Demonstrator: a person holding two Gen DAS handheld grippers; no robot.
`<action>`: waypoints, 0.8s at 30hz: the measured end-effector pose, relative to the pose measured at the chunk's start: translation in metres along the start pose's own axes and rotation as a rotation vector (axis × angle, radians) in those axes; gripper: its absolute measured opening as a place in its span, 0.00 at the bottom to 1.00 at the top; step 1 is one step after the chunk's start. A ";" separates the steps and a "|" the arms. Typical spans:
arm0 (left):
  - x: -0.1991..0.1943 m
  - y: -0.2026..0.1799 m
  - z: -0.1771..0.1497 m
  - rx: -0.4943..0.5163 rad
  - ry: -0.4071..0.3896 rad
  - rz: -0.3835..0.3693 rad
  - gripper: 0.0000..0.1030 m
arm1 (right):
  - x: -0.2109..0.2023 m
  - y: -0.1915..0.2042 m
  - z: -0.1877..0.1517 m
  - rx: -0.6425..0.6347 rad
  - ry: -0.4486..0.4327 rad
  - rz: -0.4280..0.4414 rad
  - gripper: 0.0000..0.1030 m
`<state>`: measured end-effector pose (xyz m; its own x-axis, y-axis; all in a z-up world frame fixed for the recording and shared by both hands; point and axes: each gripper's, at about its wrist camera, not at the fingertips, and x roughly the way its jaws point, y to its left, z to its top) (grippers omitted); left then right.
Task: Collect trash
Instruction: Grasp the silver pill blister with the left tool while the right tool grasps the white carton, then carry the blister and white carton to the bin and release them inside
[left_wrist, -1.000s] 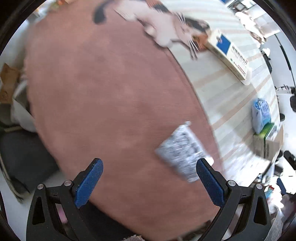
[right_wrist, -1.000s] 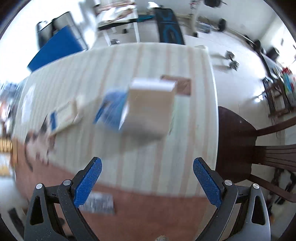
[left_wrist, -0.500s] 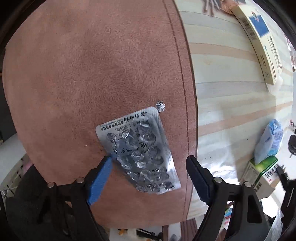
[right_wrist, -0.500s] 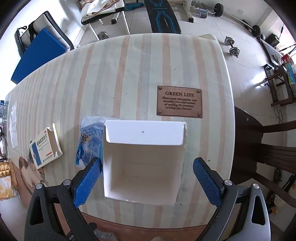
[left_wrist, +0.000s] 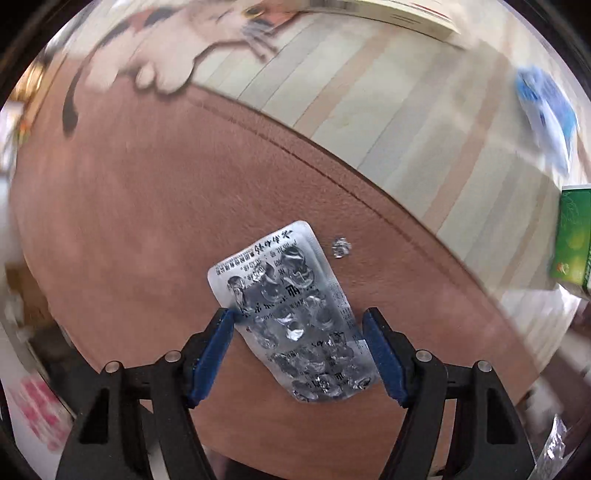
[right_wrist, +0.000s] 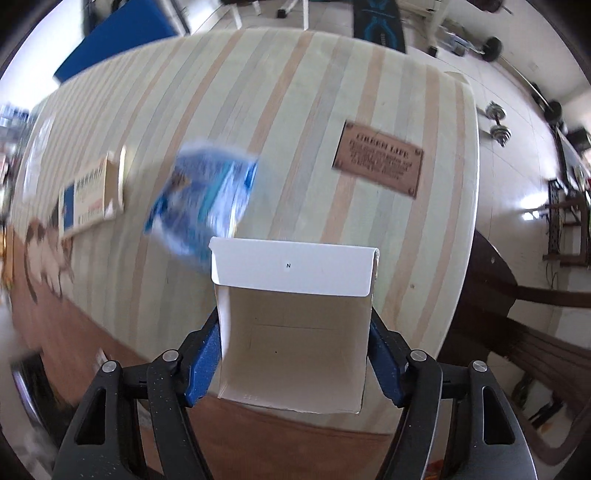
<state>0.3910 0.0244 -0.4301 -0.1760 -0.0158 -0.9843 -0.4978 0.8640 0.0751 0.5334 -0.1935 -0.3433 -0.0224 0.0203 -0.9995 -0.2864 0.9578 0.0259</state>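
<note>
In the left wrist view a used silver blister pack (left_wrist: 295, 317) lies on the brown mat (left_wrist: 147, 221), between the blue fingers of my left gripper (left_wrist: 301, 354). The jaws stand close around it; the left pad touches its edge. A small foil scrap (left_wrist: 340, 247) lies just beyond it. In the right wrist view my right gripper (right_wrist: 295, 358) is shut on an open white carton (right_wrist: 295, 325), flap up, above the striped table (right_wrist: 295, 110). A crumpled blue wrapper (right_wrist: 207, 199) lies behind the carton.
A blue-and-white medicine box (right_wrist: 92, 192) lies at the left, a brown plaque (right_wrist: 378, 158) at the right. A green box (left_wrist: 572, 236) and the blue wrapper (left_wrist: 546, 110) sit at the right in the left wrist view. A dark chair (right_wrist: 535, 314) stands beside the table.
My left gripper came down over the blister pack and narrowed around it. My right gripper closed on the white carton and lifted or shifted it; both views are blurred by motion.
</note>
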 end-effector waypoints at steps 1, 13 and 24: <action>0.000 -0.001 -0.001 0.017 -0.007 0.002 0.68 | -0.001 0.002 -0.011 -0.035 0.014 0.000 0.71; 0.010 0.052 -0.027 -0.163 0.030 -0.101 0.71 | 0.015 0.029 -0.060 -0.151 0.034 -0.151 0.78; -0.009 0.035 -0.049 -0.109 -0.044 -0.101 0.63 | 0.020 0.018 -0.055 -0.132 0.031 -0.105 0.71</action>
<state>0.3337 0.0297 -0.4103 -0.0845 -0.0758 -0.9935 -0.6010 0.7992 -0.0099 0.4750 -0.1912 -0.3620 -0.0143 -0.0885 -0.9960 -0.4118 0.9082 -0.0748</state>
